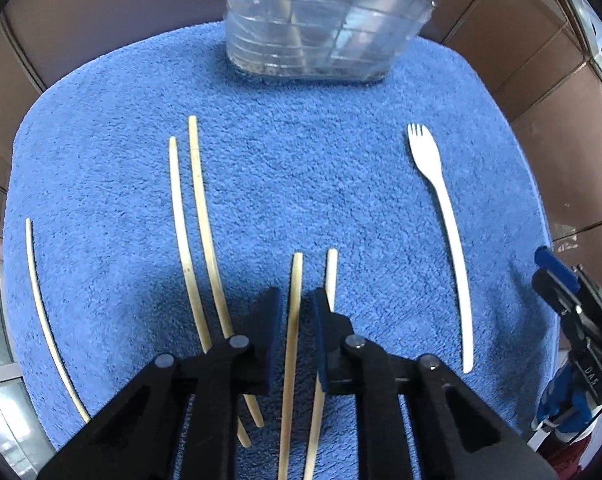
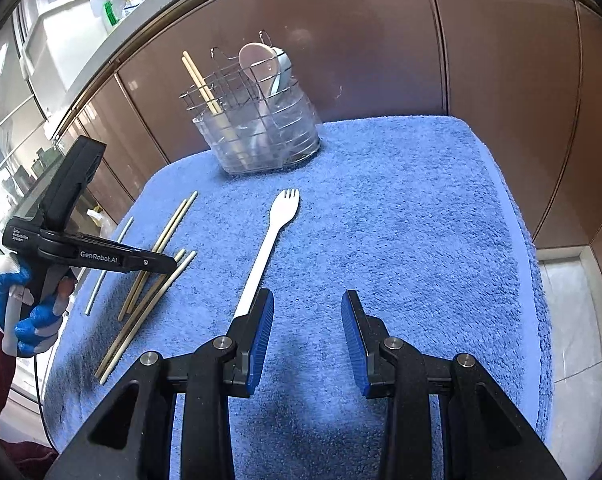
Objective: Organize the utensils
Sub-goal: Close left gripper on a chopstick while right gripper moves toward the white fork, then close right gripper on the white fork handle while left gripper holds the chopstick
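Observation:
Several bamboo chopsticks [image 1: 189,208] lie lengthwise on a blue towel [image 1: 301,152]. My left gripper [image 1: 297,308] points steeply down over them, and one chopstick [image 1: 297,272] runs between its narrowly parted pads with a thin gap on each side. A second chopstick [image 1: 332,268] lies just outside the right finger. A white plastic fork [image 2: 269,240] lies mid-towel, tines toward the wire caddy [image 2: 261,132]. My right gripper [image 2: 307,312] hovers open and empty over the towel, with the fork's handle end beside its left finger. From the right wrist view, the left gripper [image 2: 171,267] is seen side-on above the chopsticks [image 2: 165,232].
The caddy holds two chopsticks [image 2: 201,80] and a pink spoon [image 2: 257,64]. Brown cabinet panels [image 2: 481,60] stand close behind the towel. The towel drops off at its right edge beside pale floor [image 2: 569,320]. A blue-gloved hand [image 2: 33,320] holds the left gripper.

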Tool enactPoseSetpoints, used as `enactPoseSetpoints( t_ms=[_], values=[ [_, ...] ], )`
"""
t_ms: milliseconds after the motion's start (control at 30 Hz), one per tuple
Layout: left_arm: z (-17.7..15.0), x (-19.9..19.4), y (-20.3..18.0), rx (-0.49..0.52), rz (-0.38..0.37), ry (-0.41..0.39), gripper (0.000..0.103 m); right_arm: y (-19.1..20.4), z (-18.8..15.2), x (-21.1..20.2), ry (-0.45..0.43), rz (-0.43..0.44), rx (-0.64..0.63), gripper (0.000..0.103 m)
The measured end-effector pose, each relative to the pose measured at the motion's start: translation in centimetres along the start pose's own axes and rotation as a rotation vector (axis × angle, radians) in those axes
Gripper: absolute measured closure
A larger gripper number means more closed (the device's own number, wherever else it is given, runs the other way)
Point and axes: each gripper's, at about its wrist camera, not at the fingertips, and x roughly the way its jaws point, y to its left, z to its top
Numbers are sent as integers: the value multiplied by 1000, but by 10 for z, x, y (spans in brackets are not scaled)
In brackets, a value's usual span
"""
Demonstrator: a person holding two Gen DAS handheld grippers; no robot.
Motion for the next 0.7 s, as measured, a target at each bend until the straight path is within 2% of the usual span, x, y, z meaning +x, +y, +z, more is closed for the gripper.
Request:
enactPoseSetpoints(
  t_ms=[167,300,467,700],
  values=[
    [6,10,-10,16,17,24,90,6,7,6,28,5,-23,67],
    [13,13,-12,-7,22,29,98,15,21,17,76,35,-48,67],
    [16,15,-2,-53,-16,16,98,25,44,41,169,69,-63,67],
    [15,4,10,-65,-55,-28,98,31,70,85,318,49,-60,67]
  ],
)
